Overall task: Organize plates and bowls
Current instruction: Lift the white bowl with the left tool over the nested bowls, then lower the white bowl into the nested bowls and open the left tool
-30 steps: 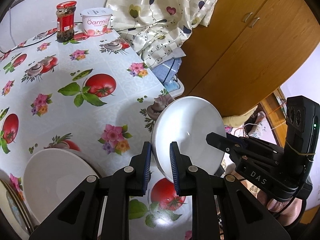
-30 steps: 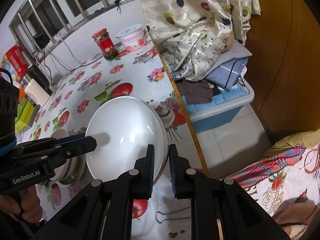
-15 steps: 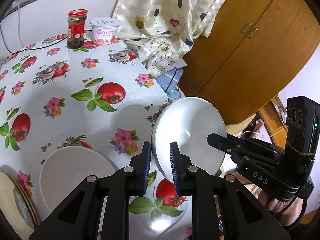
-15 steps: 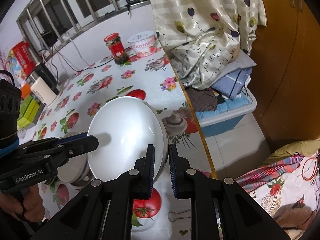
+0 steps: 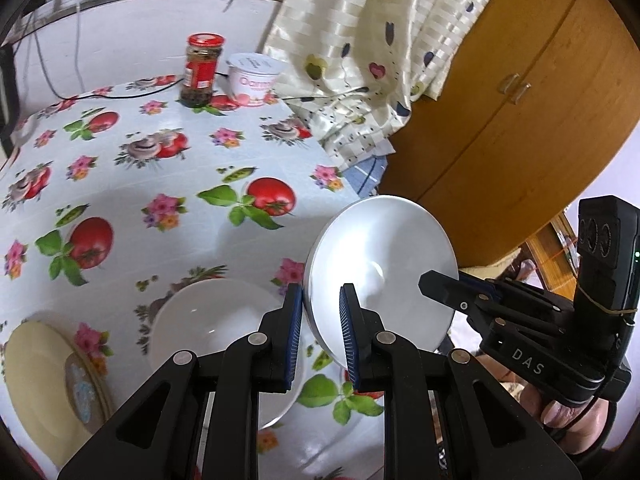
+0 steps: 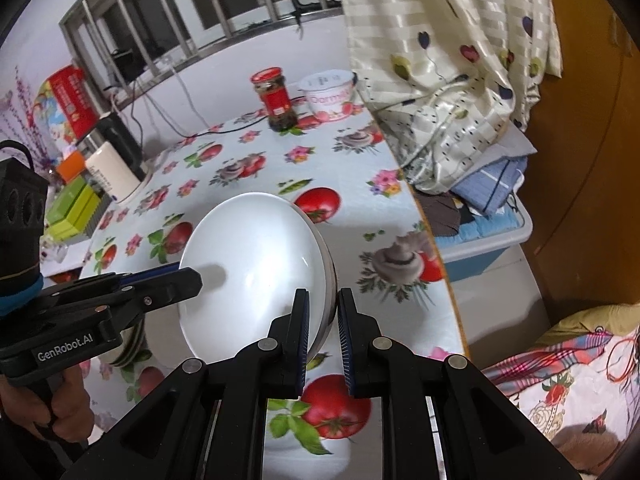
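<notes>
My jaws on both sides pinch the same white bowl: the left gripper clamps its rim at the bowl's seven o'clock in the left wrist view, and the right gripper clamps the rim at five o'clock of the bowl in the right wrist view. The bowl is tilted on edge, lifted above the worktop near its right edge. In the left wrist view a second white bowl sits on the flowered cloth at nine o'clock from my left jaws, just beside them, and a cream plate lies further out at eight o'clock, its rim close to that bowl. Far off at twelve o'clock stand a red-lidded jar and a yogurt tub, side by side at the worktop's back edge.
</notes>
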Demonstrator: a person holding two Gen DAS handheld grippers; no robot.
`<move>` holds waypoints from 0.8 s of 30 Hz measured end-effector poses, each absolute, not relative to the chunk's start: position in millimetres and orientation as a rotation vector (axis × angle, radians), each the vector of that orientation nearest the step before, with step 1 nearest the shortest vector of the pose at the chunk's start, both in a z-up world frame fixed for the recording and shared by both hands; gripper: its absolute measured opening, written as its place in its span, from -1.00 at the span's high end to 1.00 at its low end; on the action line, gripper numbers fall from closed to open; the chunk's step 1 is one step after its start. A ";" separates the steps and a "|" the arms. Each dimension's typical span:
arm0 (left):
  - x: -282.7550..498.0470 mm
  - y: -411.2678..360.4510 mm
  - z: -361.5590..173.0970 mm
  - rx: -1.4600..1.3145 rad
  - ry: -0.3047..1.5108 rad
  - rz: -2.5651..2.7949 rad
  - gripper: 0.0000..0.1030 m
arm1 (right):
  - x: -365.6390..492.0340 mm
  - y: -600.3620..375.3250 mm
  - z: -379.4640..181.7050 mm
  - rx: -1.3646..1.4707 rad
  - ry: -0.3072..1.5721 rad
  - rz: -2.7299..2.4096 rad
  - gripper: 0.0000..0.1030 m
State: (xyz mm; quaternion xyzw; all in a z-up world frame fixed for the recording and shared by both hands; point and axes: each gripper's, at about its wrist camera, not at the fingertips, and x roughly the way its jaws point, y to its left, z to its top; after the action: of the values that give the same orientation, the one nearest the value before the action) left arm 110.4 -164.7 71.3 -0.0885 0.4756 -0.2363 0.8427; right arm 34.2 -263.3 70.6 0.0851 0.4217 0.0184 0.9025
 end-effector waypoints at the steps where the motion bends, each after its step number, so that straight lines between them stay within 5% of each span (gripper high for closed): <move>1: 109.6 -161.1 71.5 -0.190 1.004 -0.492 0.61 | 34.9 -260.2 71.4 0.173 0.873 0.044 0.72; 24: 90.7 -95.1 54.0 -0.232 1.063 -0.314 0.61 | 56.4 -184.0 43.0 0.138 0.991 0.211 0.72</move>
State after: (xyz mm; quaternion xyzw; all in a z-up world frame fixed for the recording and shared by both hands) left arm 90.7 -95.1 54.0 -0.1097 0.5034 -0.1485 0.8441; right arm 56.4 -184.0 43.0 0.0663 0.4743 0.1012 0.8720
